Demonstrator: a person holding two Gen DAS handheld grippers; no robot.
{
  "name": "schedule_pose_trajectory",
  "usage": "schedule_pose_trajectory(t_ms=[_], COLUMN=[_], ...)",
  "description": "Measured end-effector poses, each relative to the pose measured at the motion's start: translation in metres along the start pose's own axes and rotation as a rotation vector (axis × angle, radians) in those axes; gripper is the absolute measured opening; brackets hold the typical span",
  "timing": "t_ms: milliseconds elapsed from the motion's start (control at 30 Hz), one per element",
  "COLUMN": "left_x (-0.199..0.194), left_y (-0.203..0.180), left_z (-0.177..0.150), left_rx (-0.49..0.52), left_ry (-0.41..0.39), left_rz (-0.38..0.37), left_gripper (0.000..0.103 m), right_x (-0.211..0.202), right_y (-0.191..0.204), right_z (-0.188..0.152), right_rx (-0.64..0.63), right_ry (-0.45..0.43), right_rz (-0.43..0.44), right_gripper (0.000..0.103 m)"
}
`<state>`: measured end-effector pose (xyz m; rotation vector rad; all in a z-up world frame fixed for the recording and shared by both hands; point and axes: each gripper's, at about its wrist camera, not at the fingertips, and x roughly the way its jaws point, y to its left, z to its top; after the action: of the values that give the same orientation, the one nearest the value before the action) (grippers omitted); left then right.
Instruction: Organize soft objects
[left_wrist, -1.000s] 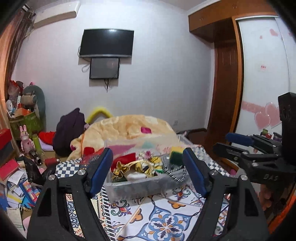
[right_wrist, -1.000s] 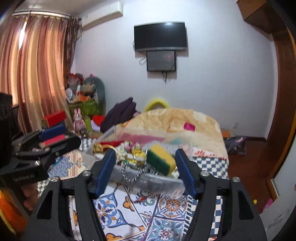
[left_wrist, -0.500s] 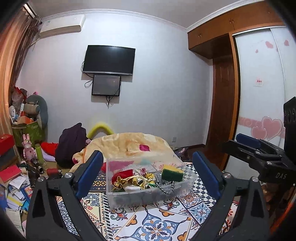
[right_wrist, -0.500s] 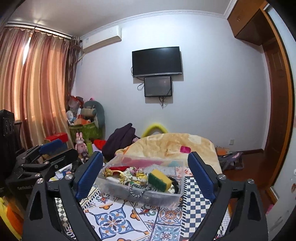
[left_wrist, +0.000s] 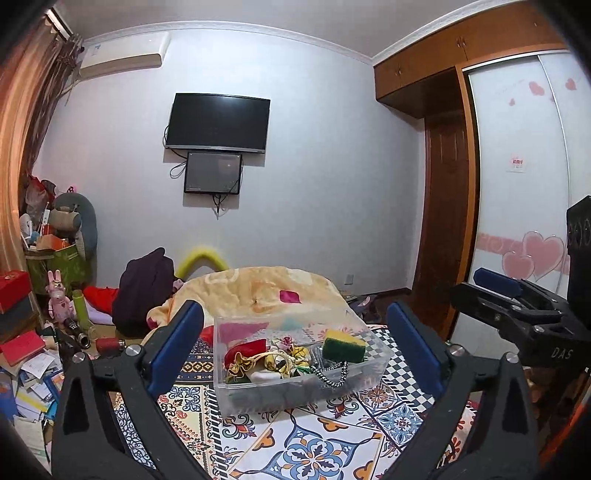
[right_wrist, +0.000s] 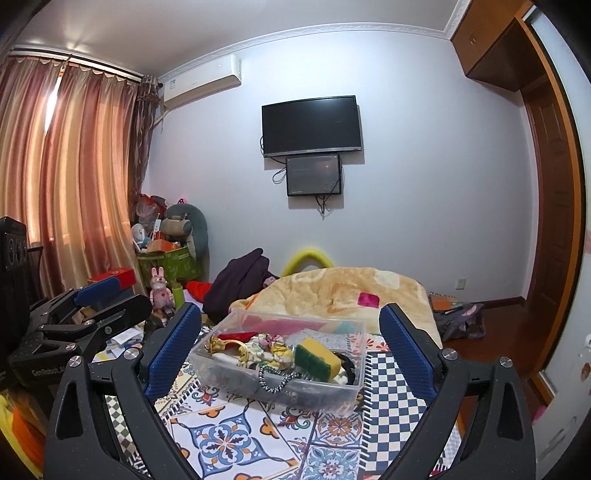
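Nearest, the left claw (left_wrist: 295, 350) and the right claw (right_wrist: 290, 349) are both hanging spread wide, pinching nothing, level and pulled back from the work. Each one is framing the bin (left_wrist: 373, 363) between its blue pads without touching it.

Below them the patterned cloth (left_wrist: 314, 443) is lying bare of loose items in the near part that is showing.

Just beyond, the clear bin is sitting on that cloth, slightly right of centre in the left view. The soft things are lying inside it: a yellow-green sponge (right_wrist: 317, 358) is resting on top at the right side, a red pouch (left_wrist: 245, 350) at the left, floral fabric pieces (left_wrist: 286, 354) in the middle, and a beaded string (right_wrist: 275, 380) is draping over the near wall.

Farther off, a blanket (right_wrist: 343, 291) is heaped behind the bin.

This is fitting two stages: the soft things are waiting in the bin to be sorted out, or they are gathered there and the job is closing. Any further reach is calling for a downward tilt into the bin and care that the beaded string is not dragging along.
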<state>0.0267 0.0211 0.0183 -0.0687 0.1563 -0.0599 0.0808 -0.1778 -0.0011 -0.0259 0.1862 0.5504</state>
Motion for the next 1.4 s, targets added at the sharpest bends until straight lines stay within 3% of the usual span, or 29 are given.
schedule_pose_trajectory(t_ms=[367,1400], left_x=[-0.0005,0.0013], left_y=[0.0,-0.0012], left_z=[0.0006,0.0018], left_rx=[-0.002,0.003], left_ry=[0.0,0.024], left_rz=[-0.001,-0.021], left_gripper=[0.103,0.103], right_x=[-0.0018,-0.003], right_y=[0.0002,-0.0043], right_z=[-0.001,0.0011], right_rx=[0.009,0.026], right_ry=[-0.003,0.008], right_rz=[0.006,-0.008], right_gripper=[0.103,0.103])
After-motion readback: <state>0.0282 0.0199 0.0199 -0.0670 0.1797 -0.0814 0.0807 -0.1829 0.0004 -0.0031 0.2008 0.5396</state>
